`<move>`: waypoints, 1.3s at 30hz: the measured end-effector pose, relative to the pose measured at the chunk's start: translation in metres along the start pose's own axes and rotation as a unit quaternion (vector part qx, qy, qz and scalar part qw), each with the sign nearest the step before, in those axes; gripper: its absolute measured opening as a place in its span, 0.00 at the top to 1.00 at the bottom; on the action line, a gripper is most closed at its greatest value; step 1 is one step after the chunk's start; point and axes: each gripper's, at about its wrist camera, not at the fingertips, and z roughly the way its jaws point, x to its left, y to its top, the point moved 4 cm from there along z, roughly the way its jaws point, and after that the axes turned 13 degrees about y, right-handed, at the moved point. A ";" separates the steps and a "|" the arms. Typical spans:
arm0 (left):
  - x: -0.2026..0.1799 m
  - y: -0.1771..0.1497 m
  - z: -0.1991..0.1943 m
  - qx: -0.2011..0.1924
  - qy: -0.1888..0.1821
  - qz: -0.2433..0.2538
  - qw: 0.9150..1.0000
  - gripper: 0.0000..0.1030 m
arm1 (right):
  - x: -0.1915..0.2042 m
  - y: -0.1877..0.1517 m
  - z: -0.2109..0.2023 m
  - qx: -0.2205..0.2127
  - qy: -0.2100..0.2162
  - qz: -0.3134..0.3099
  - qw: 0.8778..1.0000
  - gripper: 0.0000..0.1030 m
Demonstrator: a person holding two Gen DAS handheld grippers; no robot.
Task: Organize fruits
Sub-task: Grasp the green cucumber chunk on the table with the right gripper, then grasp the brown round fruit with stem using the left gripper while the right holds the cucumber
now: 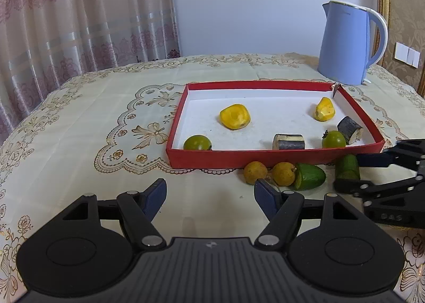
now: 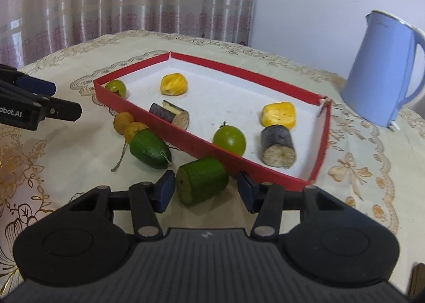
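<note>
A red tray [image 1: 265, 155] [image 2: 265, 170] with a white floor holds two yellow pieces [image 1: 235, 116], two round green fruits [image 2: 229, 139] and two dark cut stalks [image 2: 277, 146]. On the cloth in front of it lie two small orange-brown fruits [image 1: 268, 173], a green pointed fruit [image 1: 309, 177] [image 2: 148, 150] and a green cut piece [image 2: 202, 181] [image 1: 346, 167]. My right gripper [image 2: 206, 189] [image 1: 347, 170] straddles the cut piece, which rests on the cloth; its left pad is close to it and a gap shows at the right pad. My left gripper [image 1: 209, 194] is open over bare cloth, its right fingertip near the orange-brown fruits.
A pale blue kettle [image 1: 345, 43] [image 2: 379, 69] stands behind the tray's right corner. The table has a cream embroidered cloth [image 1: 93, 122]. A patterned curtain hangs behind, and the table edge curves away at the left.
</note>
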 end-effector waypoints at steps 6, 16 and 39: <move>-0.003 0.000 -0.001 -0.001 0.001 0.002 1.000 0.30 | 0.005 -0.001 0.000 -0.005 -0.008 0.003 1.000 0.64; -0.006 -0.003 0.000 0.007 -0.019 -0.010 1.000 0.30 | 0.008 -0.016 -0.048 -0.056 -0.047 0.052 0.996 0.69; -0.027 0.015 0.050 0.042 -0.041 -0.044 0.997 0.38 | 0.014 -0.027 -0.067 -0.083 -0.057 0.080 0.992 0.69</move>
